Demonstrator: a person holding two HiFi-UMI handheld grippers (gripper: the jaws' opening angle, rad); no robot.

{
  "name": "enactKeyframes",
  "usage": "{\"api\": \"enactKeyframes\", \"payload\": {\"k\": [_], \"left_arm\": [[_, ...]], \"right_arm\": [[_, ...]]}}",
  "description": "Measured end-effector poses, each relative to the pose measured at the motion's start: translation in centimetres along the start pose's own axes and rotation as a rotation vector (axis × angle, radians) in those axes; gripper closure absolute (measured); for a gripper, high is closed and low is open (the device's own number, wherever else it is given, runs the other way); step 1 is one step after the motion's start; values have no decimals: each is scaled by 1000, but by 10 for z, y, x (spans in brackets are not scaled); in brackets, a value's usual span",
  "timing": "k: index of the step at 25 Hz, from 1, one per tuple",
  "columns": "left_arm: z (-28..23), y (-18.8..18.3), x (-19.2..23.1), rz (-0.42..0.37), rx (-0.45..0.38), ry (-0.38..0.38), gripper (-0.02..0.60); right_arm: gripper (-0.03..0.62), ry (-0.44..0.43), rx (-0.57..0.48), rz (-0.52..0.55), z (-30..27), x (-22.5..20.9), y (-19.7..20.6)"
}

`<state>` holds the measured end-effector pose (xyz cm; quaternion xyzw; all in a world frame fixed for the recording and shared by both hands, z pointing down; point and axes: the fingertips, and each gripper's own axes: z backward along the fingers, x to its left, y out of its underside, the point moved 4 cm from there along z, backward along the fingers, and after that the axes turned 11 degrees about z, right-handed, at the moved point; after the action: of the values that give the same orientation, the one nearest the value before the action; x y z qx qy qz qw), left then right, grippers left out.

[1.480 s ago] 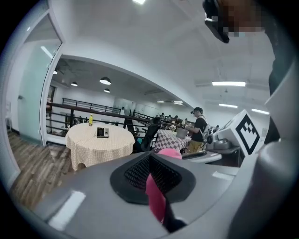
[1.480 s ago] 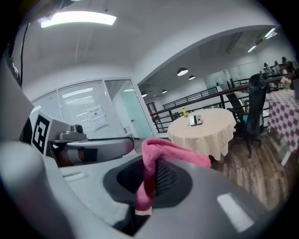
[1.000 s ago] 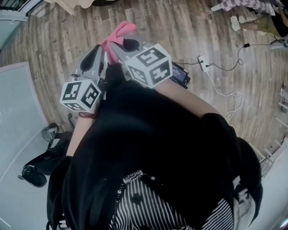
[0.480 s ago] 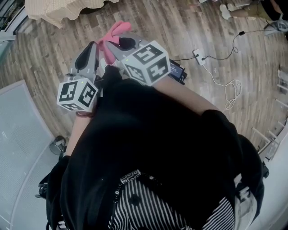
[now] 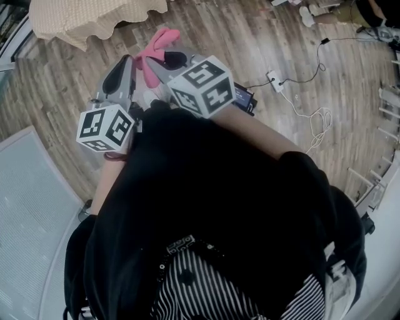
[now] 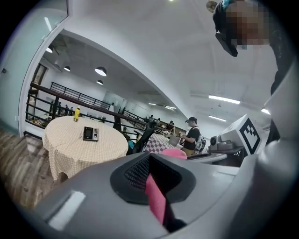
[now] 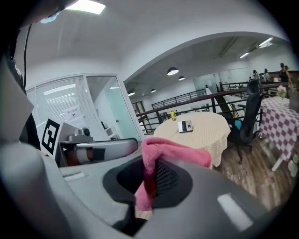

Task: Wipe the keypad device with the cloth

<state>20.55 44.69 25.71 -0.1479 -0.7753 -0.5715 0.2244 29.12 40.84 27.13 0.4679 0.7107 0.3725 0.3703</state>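
Observation:
The keypad device lies flat on a round table with a cream checked cover, several steps away from both grippers. My right gripper is shut on a pink cloth, which bunches up over its jaws. My left gripper is held close beside it with its jaws together; a thin pink strip shows in the seam and I cannot tell what it is. Both are carried at chest height over the wooden floor.
A yellow bottle stands at the table's far edge. The table's edge shows at the top left. On the floor lie a dark flat device and a power strip with cables. A black chair and a checked table stand to the right.
The floor has slid past under me and the cream-covered table has come into the top left of the head view. Both grippers keep their hold and their place relative to my body.

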Motion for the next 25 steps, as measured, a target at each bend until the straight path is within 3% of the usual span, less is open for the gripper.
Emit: {"api": "enactKeyframes", "payload": {"k": [12, 19, 25], "left_arm": [[3, -69, 120, 34, -13, 53, 577], [12, -75, 153, 42, 7, 57, 577], [16, -91, 185, 58, -31, -8, 577]], "right_arm": [[563, 59, -13, -25, -116, 22, -57], [563, 62, -10, -25, -149, 32, -66], [563, 11, -2, -8, -177, 34, -75]]}}
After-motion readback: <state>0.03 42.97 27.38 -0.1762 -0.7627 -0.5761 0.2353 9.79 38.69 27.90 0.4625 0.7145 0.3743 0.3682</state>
